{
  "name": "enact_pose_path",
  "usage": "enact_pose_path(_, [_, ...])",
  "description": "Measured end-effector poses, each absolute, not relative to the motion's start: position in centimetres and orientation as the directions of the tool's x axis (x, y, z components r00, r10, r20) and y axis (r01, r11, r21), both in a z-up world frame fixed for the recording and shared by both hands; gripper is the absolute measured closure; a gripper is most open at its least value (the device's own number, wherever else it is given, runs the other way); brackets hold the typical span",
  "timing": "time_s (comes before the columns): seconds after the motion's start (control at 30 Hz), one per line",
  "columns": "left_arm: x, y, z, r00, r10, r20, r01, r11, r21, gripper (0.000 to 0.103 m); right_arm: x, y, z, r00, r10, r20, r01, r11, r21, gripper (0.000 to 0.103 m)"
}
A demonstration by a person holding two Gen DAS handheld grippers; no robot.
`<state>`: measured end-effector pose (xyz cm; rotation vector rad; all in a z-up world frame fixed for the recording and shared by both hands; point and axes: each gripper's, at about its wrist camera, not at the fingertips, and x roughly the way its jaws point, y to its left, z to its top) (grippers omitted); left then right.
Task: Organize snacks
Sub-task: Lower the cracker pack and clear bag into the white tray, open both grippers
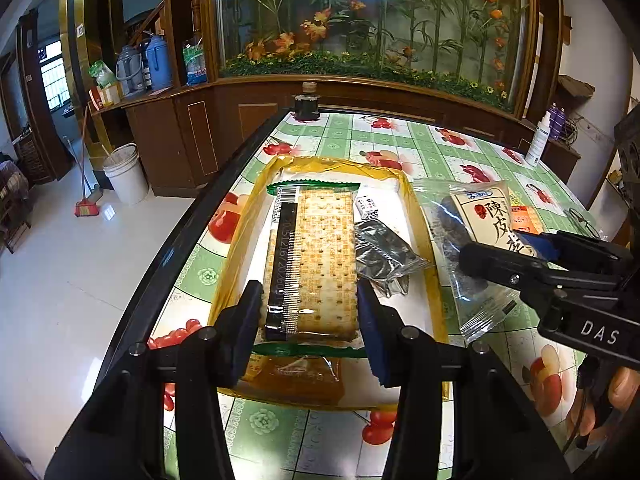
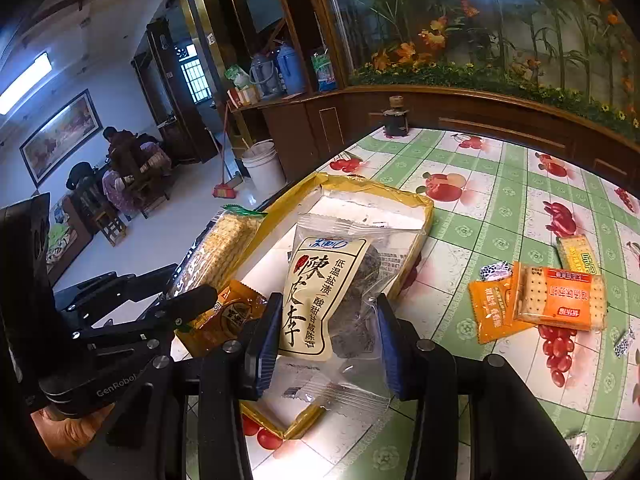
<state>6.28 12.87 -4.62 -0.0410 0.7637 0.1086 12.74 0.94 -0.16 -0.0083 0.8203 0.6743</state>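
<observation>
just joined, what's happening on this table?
A person is sorting snacks into a yellow-rimmed tray. The left gripper holds a long cracker pack over the tray; the right gripper holds a clear preserved-plum bag at the tray's edge. Several orange cracker packs still lie loose on the tablecloth.

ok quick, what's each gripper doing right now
left gripper: closed on the cracker pack
right gripper: closed on the plum bag

Glossy white tile floor (image 1: 60, 280), dark wooden cabinets (image 1: 168, 136), planted glass display (image 1: 372, 16).
</observation>
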Motion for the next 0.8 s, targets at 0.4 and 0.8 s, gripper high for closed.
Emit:
enact_pose_path(0.4, [7.3,14.9,-6.3,0.686,0.097,-0.721,-0.159,0.987,-0.017,0.058,13.4,4.3,-2.6,0.430,0.549,-0.717,-0.593,0.771,0.234,0.059])
enact_pose_path(0.8, [7.5,14.8,-6.7,0.678,0.096,-0.729,-0.151,0.988,-0.010,0.058,14.2,4.7,-3.8,0.418,0.539,-0.731,-0.588,0.774,0.235,0.059])
